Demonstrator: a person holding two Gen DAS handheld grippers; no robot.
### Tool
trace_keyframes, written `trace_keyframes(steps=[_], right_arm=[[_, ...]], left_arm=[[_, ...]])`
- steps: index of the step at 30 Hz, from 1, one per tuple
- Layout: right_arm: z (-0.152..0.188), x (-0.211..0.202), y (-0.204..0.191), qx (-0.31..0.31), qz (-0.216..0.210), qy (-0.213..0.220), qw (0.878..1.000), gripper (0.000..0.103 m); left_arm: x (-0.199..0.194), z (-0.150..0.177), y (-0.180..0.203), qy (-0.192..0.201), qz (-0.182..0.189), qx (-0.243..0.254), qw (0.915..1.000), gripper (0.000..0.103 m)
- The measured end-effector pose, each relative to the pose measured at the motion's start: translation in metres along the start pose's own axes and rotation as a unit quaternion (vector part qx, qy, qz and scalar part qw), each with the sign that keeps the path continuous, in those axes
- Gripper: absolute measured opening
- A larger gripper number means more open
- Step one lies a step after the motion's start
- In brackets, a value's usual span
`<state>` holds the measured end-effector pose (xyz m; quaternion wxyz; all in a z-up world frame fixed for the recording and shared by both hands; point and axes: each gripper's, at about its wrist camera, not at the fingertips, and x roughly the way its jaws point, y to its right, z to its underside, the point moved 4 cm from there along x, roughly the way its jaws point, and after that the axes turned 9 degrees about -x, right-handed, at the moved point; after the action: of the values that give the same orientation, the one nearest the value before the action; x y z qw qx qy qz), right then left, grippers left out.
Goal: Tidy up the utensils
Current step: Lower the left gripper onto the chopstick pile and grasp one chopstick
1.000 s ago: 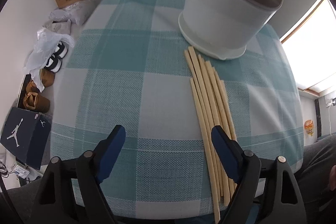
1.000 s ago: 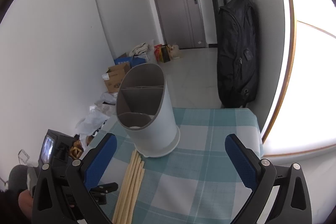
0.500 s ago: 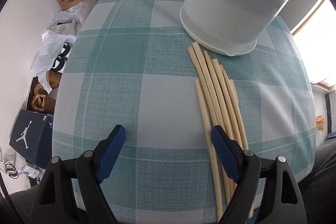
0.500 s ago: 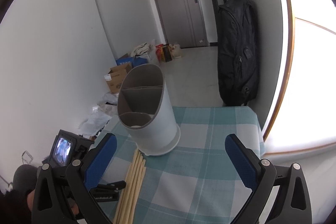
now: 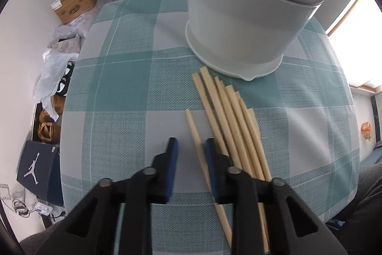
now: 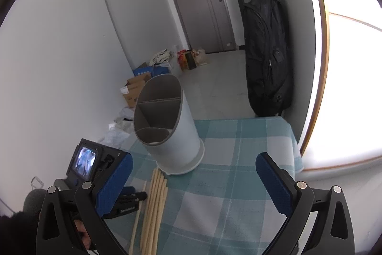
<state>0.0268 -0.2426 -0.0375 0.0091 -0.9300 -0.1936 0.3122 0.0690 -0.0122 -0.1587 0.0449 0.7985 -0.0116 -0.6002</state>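
Several pale wooden chopsticks (image 5: 229, 111) lie bundled on the teal checked tablecloth (image 5: 119, 87), just in front of a white divided utensil holder (image 5: 250, 16). One chopstick (image 5: 194, 133) lies apart on the bundle's left. My left gripper (image 5: 191, 142) points steeply down over it, its jaws closing. That chopstick sits between them against the right pad, and a gap remains at the left pad. My right gripper (image 6: 194, 159) hovers open and empty above the table, facing the holder (image 6: 172, 130) and the chopsticks (image 6: 156, 202).
Cardboard boxes (image 5: 74, 2), plastic bags, shoes and a shoe box (image 5: 35, 171) crowd the floor left of the table. A black backpack (image 6: 265, 51) hangs by the bright window beyond the table's far edge. A person's leg (image 5: 367, 195) is at the near right.
My left gripper's jaws have gone from wide open to narrow around the single left-hand chopstick. The holder looks nearer in the left view. The right gripper has hardly moved.
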Motion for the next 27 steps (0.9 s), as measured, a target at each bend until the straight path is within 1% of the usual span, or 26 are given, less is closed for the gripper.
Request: trace_keyframes(steps=[1, 4, 7, 11, 14, 15, 16, 17, 20, 21, 22, 23, 24, 25, 26, 27], right_arm=[[0.001, 0.000, 0.000, 0.002, -0.003, -0.002, 1.000, 0.103], [0.003, 0.003, 0.001, 0.010, -0.013, -0.015, 1.000, 0.103], [0.008, 0.009, 0.001, 0.019, -0.022, -0.033, 0.999, 0.103], [0.016, 0.017, -0.001, 0.027, -0.036, -0.060, 0.997, 0.103], [0.025, 0.027, -0.004, 0.029, -0.045, -0.084, 0.995, 0.103], [0.028, 0.032, -0.006, 0.031, -0.052, -0.096, 0.994, 0.100], [0.031, 0.037, -0.008, 0.035, -0.059, -0.106, 0.992, 0.094], [0.035, 0.043, -0.010, 0.039, -0.067, -0.120, 0.990, 0.091], [0.045, 0.059, -0.018, 0.053, -0.089, -0.160, 0.982, 0.077], [0.047, 0.063, -0.020, 0.056, -0.095, -0.169, 0.980, 0.069], [0.051, 0.069, -0.023, 0.058, -0.100, -0.181, 0.977, 0.065], [0.053, 0.074, -0.026, 0.059, -0.104, -0.192, 0.974, 0.062], [0.054, 0.077, -0.028, 0.060, -0.109, -0.200, 0.972, 0.055], [0.056, 0.082, -0.030, 0.060, -0.111, -0.211, 0.969, 0.051], [0.058, 0.085, -0.032, 0.060, -0.112, -0.220, 0.967, 0.050], [0.059, 0.089, -0.035, 0.057, -0.115, -0.228, 0.965, 0.043]], left_arm=[[0.001, -0.002, -0.001, 0.000, 0.003, -0.001, 1.0000, 0.006], [0.003, -0.010, -0.007, -0.001, 0.031, -0.020, 0.9993, 0.002], [0.005, -0.016, -0.016, 0.005, 0.065, -0.049, 0.9967, 0.002], [-0.001, -0.017, -0.024, 0.031, 0.074, -0.060, 0.9949, 0.002], [-0.012, -0.019, -0.030, 0.059, 0.091, -0.067, 0.9919, 0.002], [-0.017, -0.019, -0.034, 0.069, 0.103, -0.075, 0.9895, 0.002], [-0.020, -0.020, -0.034, 0.075, 0.110, -0.081, 0.9878, 0.002], [-0.025, -0.020, -0.038, 0.084, 0.120, -0.090, 0.9851, 0.002], [-0.037, -0.023, -0.044, 0.107, 0.147, -0.112, 0.9769, 0.002], [-0.039, -0.025, -0.045, 0.114, 0.155, -0.119, 0.9740, 0.002], [-0.043, -0.026, -0.047, 0.122, 0.162, -0.123, 0.9714, 0.002], [-0.047, -0.026, -0.047, 0.129, 0.168, -0.126, 0.9691, 0.002], [-0.051, -0.026, -0.048, 0.136, 0.173, -0.127, 0.9672, 0.002], [-0.054, -0.027, -0.050, 0.141, 0.175, -0.127, 0.9661, 0.002], [-0.056, -0.027, -0.052, 0.145, 0.178, -0.127, 0.9649, 0.002], [-0.059, -0.028, -0.053, 0.148, 0.185, -0.129, 0.9629, 0.002]])
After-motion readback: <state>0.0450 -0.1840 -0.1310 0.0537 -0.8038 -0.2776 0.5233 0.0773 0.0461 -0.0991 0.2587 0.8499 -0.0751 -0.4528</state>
